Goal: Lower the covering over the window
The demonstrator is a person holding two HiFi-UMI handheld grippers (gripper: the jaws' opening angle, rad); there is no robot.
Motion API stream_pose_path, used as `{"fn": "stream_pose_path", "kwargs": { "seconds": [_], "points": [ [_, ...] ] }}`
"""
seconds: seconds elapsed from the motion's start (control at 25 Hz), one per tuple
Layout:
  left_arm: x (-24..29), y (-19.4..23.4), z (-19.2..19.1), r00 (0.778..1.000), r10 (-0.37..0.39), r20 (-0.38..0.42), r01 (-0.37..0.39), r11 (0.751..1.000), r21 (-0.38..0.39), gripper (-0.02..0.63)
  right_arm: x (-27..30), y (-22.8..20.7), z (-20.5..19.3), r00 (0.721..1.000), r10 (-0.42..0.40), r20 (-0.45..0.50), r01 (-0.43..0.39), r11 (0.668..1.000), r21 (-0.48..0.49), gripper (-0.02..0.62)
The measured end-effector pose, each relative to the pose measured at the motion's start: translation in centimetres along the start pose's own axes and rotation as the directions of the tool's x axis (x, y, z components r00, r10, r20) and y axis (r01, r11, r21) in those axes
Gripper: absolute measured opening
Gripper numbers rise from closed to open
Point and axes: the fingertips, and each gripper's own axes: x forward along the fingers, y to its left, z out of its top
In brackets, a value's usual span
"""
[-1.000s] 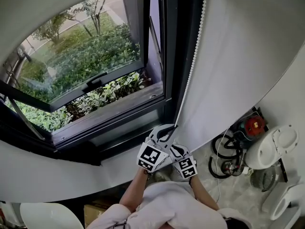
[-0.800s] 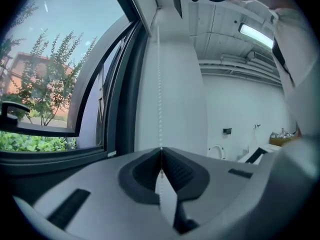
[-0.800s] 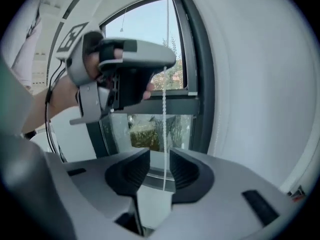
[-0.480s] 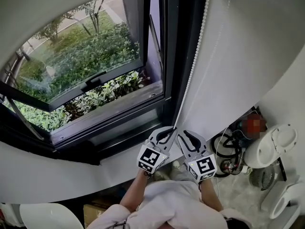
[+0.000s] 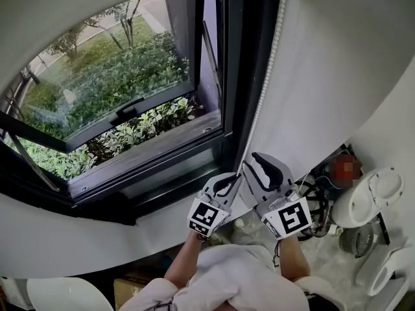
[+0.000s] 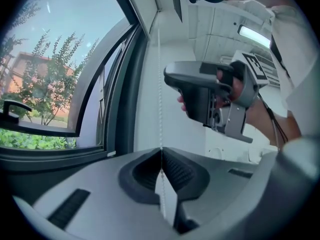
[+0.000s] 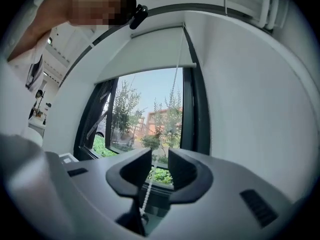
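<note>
Window: black-framed window point(image 5: 217, 131) fills the upper left of the head view, with a dark handle point(image 5: 130, 110) on its lower sash.
Outside: green shrubs point(image 5: 110, 83), lawn and thin trees in daylight.
Wall: plain white wall point(image 5: 350, 63), right of the frame.
Floor: pale speckled floor point(image 5: 337, 258), lower right, with coiled black cables point(image 5: 310, 206) and white rounded appliances point(image 5: 379, 196).
Light: long lit ceiling lamp point(image 6: 255, 32), upper right of the left gripper view.

In the head view the bead chain point(image 5: 264, 86) runs off the top edge, so its upper end is unseen. In the left gripper view a short stretch vanishes between the pressed-together jaws of the left gripper point(image 6: 161, 156). A round white thing point(image 5: 65, 295) at the bottom left is cut off — too little shows to name it.
</note>
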Motion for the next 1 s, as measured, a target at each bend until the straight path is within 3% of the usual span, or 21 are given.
{"fn": "stream_pose_path", "kwargs": {
  "seconds": [0.24, 0.36, 0.48, 1.0],
  "points": [
    [0.2, -0.3, 0.1, 1.0, -0.008, -0.001, 0.008, 1.0, 0.007, 0.017, 1.8, -0.4, 3.1, 0.998, 0.015, 0.064, -0.014, 1.0, -0.02, 0.1],
    [0.2, -0.4, 0.1, 1.0, -0.008, 0.004, 0.008, 1.0, 0.007, 0.017, 2.1, -0.6, 3.5, 0.996, 0.003, 0.091, -0.004, 1.0, 0.009, 0.018],
    [-0.2, -0.5, -0.2, 1.0, -0.014, -0.003, 0.014, 1.0, -0.001, 0.017, 1.8, -0.3, 3.1, 0.992, -0.008, 0.124, -0.002, 0.997, 0.081, -0.002],
    [-0.9, -0.5, -6.3, 0.993, -0.004, -0.114, 0.0, 0.999, -0.038, 0.017, 2.0, 1.1, -2.7, 1.0, 0.013, 0.016, -0.015, 0.985, 0.173, -0.003]
  ]
}}
